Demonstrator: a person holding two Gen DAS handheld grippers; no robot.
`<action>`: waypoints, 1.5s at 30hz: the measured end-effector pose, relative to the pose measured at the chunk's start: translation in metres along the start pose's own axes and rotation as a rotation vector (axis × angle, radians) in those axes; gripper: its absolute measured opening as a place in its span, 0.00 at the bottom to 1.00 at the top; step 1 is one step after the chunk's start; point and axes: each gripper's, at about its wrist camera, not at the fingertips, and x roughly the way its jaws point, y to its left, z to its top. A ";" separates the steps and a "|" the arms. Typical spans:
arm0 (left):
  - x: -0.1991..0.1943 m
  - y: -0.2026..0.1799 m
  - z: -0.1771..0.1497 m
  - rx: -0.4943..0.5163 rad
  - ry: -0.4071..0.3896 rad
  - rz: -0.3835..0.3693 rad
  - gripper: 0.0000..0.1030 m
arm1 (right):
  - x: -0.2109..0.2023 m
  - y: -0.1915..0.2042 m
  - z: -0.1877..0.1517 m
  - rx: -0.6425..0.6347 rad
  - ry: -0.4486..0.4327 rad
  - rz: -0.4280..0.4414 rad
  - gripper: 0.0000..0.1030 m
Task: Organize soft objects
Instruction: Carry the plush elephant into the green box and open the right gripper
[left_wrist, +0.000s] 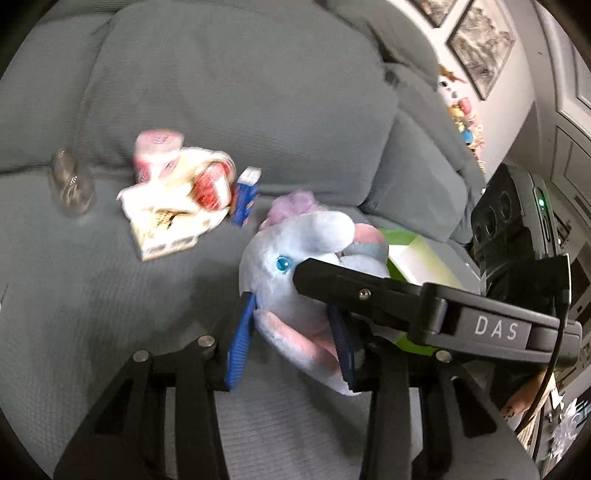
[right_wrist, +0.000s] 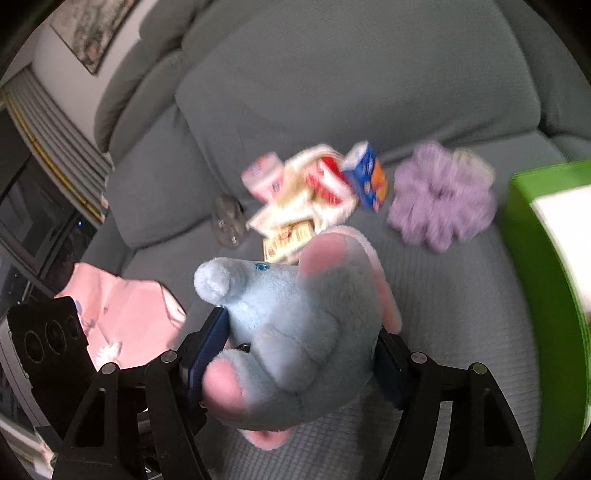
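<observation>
A grey-blue plush elephant (right_wrist: 291, 332) with pink ears and a blue eye is held above a grey sofa seat. My right gripper (right_wrist: 295, 354) is shut on its body. It also shows in the left wrist view (left_wrist: 295, 266), where my left gripper (left_wrist: 291, 339) stands around its lower part, blue pads touching its sides. The right gripper's black finger (left_wrist: 354, 291) crosses in front of the plush. A purple bath pouf (right_wrist: 439, 199) lies on the seat, partly hidden behind the plush in the left view (left_wrist: 291, 206). A pink cloth (right_wrist: 129, 317) lies at the left.
A green box (right_wrist: 546, 258) with a white inside stands at the right. A heap of snack packets (right_wrist: 314, 195), a blue carton (right_wrist: 365, 173), a pink roll (left_wrist: 159, 155) and a clear glass (left_wrist: 72, 184) lie by the sofa's back cushion (left_wrist: 240, 92).
</observation>
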 end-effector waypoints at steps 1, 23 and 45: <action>-0.002 -0.005 0.003 0.015 -0.008 -0.005 0.36 | -0.010 0.000 0.002 -0.003 -0.024 0.000 0.71; 0.050 -0.156 0.025 0.240 0.025 -0.244 0.36 | -0.166 -0.085 0.000 0.143 -0.365 -0.158 0.71; 0.130 -0.189 -0.004 0.199 0.235 -0.292 0.35 | -0.160 -0.167 -0.011 0.386 -0.258 -0.374 0.72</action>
